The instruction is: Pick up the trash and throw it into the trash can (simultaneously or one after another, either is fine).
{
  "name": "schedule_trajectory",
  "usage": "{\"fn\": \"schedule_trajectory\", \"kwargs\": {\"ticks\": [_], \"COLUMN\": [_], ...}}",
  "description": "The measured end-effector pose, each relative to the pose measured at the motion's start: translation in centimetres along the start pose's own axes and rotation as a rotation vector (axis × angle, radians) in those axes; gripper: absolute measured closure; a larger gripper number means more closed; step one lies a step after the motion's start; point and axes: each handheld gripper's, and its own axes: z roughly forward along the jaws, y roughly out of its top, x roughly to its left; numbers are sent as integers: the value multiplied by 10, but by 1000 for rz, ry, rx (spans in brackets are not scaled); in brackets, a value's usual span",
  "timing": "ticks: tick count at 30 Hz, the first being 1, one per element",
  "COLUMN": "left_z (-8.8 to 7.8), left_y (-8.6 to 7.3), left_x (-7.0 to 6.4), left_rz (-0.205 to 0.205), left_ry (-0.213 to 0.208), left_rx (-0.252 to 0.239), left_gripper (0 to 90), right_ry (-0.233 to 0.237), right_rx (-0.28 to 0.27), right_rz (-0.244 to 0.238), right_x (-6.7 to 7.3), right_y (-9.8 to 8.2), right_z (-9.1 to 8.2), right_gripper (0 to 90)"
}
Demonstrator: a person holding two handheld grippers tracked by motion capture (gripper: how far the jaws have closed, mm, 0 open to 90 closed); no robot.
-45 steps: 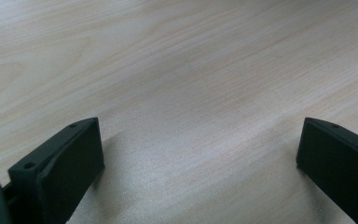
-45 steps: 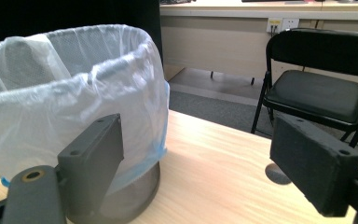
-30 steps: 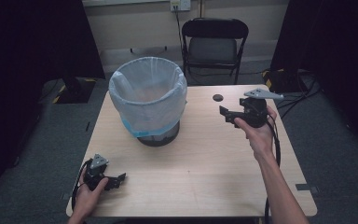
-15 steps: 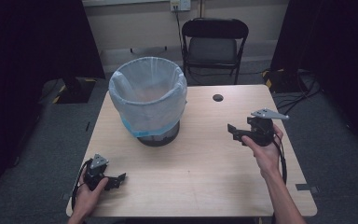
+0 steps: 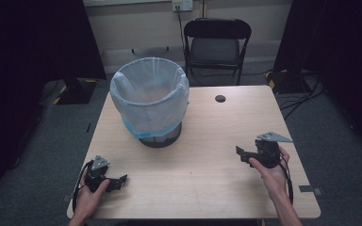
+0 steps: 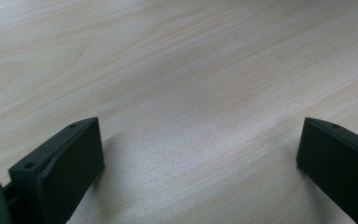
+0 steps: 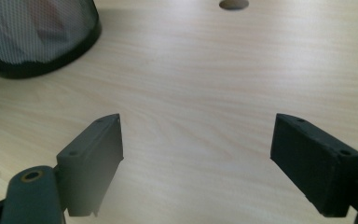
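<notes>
Reading light wooden table (image 5: 207, 188) first: black mesh waste bin with pale plastic liner (image 5: 151, 101) upright at my 11 o'clock. Left gripper (image 5: 118, 181) nearer it, right gripper (image 5: 241, 154) farther; both spread wide, holding nothing.

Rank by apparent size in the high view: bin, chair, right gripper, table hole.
1. Bin, largest. It stands nearer the camera than the chair, so the lead is unsure.
2. Chair, close behind in apparent size.
3. Right gripper, plainly smaller.
4. Table hole, smallest.
</notes>
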Motion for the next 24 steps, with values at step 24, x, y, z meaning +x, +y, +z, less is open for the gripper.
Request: {"fn": "schedule_trajectory", "kwargs": {"ticks": [24], "left_z": [0], "left_y": [0], "left_x": [0], "left_rz": [-1], "left_ry": [0], "left_rx": [0], "left_gripper": [1], "right_ry": [-130], "right_rx": [127], "right_rz": [-35], "right_x": [-11], "right_y": [-58], "right_z": [15], "right_gripper": [163]}}
